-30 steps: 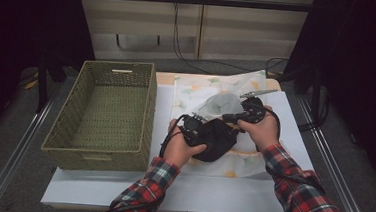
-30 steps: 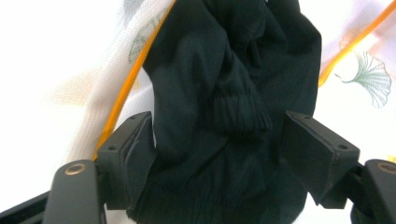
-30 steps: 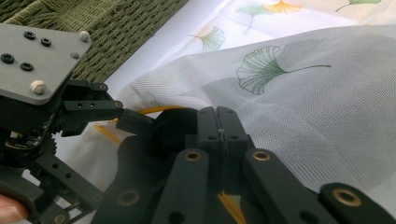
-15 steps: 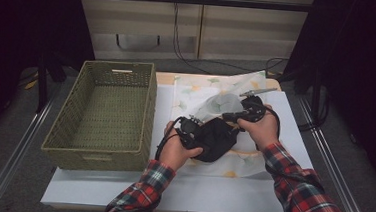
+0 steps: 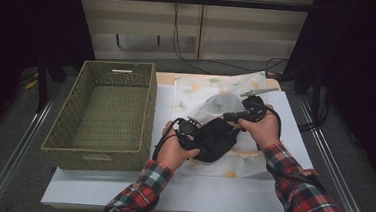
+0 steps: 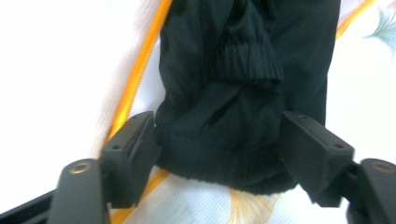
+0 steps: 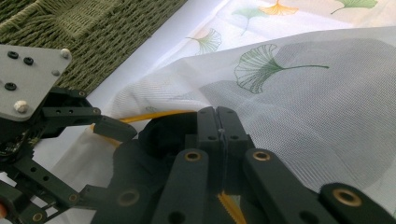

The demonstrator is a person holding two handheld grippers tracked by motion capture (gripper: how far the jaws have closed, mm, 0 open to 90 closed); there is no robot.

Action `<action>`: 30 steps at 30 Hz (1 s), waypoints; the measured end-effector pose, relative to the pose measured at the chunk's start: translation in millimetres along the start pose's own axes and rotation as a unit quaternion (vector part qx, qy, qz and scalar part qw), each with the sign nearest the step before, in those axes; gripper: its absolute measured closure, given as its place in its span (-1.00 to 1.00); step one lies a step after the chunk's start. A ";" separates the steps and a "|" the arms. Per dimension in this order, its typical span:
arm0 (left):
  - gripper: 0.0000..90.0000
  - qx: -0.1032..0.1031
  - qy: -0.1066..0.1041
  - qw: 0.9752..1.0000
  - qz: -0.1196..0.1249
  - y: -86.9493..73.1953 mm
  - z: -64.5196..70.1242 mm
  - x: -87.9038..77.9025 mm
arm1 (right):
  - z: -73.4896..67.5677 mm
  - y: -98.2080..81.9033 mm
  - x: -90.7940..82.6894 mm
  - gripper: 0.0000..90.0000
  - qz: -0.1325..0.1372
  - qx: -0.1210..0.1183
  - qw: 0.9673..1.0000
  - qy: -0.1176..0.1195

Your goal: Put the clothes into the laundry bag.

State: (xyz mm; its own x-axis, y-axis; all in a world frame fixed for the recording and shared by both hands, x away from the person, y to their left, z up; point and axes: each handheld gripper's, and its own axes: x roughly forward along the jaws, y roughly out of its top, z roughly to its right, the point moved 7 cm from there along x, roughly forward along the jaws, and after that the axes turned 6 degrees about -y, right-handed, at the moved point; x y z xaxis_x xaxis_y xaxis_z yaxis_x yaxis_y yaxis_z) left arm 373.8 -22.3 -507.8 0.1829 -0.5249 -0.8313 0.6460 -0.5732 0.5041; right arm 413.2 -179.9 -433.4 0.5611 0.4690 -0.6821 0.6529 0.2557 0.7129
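Observation:
A white mesh bag [image 5: 212, 95] printed with green and yellow leaves lies on the table, its yellow zipper [image 6: 140, 79] open. A bunched black garment [image 5: 218, 140] sits at the bag's mouth. My left gripper [image 5: 205, 137] comes from the left; its jaws have just been closing and now press both sides of the garment [image 6: 243, 70]. My right gripper [image 5: 225, 116] reaches in from the right and is shut on the bag's zipper edge, lifting the mesh [image 7: 303, 93] above the garment [image 7: 163, 135]. In the right gripper view its jaws [image 7: 217, 114] meet flat.
A green woven basket [image 5: 148, 108] stands empty at the left, its wall close to my left hand. The white tabletop [image 5: 210, 193] runs along the front. Cables lie on the floor behind the table.
My left gripper has shifted slightly on the black garment and its hand has moved a little toward me. The right hand and the lifted bag edge have stayed put.

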 end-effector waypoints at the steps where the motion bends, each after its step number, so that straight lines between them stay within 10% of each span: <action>1: -0.35 -0.005 -0.001 1.000 -0.003 -0.9 0.7 0.3 | 0.0 0.1 -0.1 1.00 0.001 0.001 1.000 0.002; 12: 0.18 -0.029 -0.007 0.999 -0.037 -10.7 1.0 2.2 | 2.7 -1.5 0.7 1.00 -0.001 0.002 1.000 -0.005; 30: 0.81 -0.048 -0.031 0.998 -0.007 -5.4 6.9 8.6 | 3.7 -0.6 6.4 1.00 0.001 0.009 1.000 -0.004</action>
State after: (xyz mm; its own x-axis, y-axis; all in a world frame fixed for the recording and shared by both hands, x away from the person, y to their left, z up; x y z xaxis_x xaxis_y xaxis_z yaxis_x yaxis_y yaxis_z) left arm 366.7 -28.1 -516.1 0.1292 -0.5560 -0.8211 0.7172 -0.5194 0.4646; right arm 418.3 -180.2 -438.8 0.5662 0.4632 -0.6818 0.6604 0.2400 0.7115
